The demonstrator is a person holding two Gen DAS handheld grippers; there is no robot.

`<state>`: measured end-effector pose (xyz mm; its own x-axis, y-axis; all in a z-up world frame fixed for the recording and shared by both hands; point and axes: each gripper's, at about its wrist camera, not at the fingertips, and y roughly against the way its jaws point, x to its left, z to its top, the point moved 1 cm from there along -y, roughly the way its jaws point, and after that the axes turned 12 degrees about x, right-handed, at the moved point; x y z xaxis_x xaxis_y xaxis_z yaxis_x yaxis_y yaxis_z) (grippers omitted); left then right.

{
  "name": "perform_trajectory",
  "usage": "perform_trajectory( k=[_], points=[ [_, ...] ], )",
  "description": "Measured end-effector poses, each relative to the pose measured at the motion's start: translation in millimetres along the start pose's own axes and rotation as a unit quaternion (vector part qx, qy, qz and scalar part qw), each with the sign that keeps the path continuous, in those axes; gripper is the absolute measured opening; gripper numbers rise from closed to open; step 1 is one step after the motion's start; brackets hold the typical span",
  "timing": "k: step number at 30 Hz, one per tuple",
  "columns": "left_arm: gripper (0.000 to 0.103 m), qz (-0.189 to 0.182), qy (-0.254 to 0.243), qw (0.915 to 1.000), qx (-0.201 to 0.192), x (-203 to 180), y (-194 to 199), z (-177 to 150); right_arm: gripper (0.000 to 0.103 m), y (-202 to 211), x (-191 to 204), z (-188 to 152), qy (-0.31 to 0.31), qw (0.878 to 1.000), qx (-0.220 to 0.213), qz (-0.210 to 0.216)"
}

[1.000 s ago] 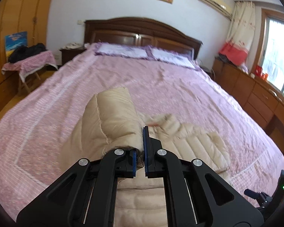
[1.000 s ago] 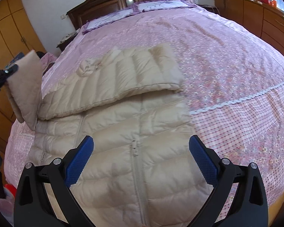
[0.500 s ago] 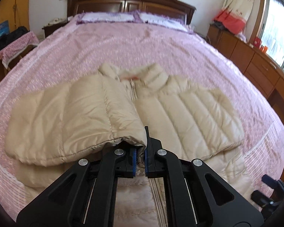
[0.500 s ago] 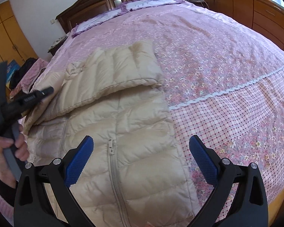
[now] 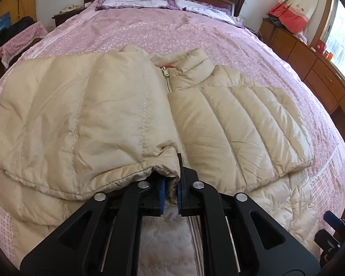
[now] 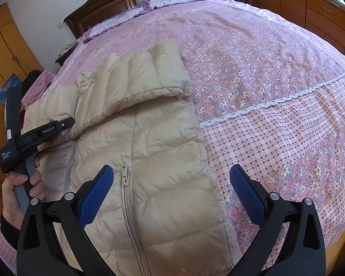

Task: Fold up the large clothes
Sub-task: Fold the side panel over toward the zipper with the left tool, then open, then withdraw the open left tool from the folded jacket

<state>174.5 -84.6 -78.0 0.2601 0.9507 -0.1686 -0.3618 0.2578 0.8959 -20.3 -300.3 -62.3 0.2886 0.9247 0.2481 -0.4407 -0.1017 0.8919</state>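
Left gripper (image 5: 170,192) pinches jacket (image 5: 218,119) sleeve cuff (image 5: 165,172) — right gripper (image 6: 171,193) agape.

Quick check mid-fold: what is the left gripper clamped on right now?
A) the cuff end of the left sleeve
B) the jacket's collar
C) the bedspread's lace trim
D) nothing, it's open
A: the left gripper is shut on the sleeve cuff of the beige puffer jacket.
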Motion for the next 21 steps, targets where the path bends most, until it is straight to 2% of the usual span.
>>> perform_trajectory(
  k=[1,3,5,12,21],
  points=[
    [0.021,-0.006,0.001,1.0,0.003,-1,3,-1,0.097,0,1,1,0.0,1.0,0.0,0.0],
    [0.046,-0.025,0.001,0.9996,0.009,-2,11,-4,0.097,1,1,1,0.0,1.0,-0.002,0.0],
    [0.058,-0.032,-0.002,0.9994,0.009,-3,19,-8,0.097,1,1,2,-0.002,1.0,-0.003,0.002],
    [0.071,-0.031,-0.017,0.9993,0.011,-3,47,-21,0.097,3,8,3,0.007,1.0,-0.005,0.004],
    [0.075,0.001,-0.002,1.0,-0.003,33,89,-44,0.097,6,38,9,0.041,0.999,-0.01,0.014]
  ],
)
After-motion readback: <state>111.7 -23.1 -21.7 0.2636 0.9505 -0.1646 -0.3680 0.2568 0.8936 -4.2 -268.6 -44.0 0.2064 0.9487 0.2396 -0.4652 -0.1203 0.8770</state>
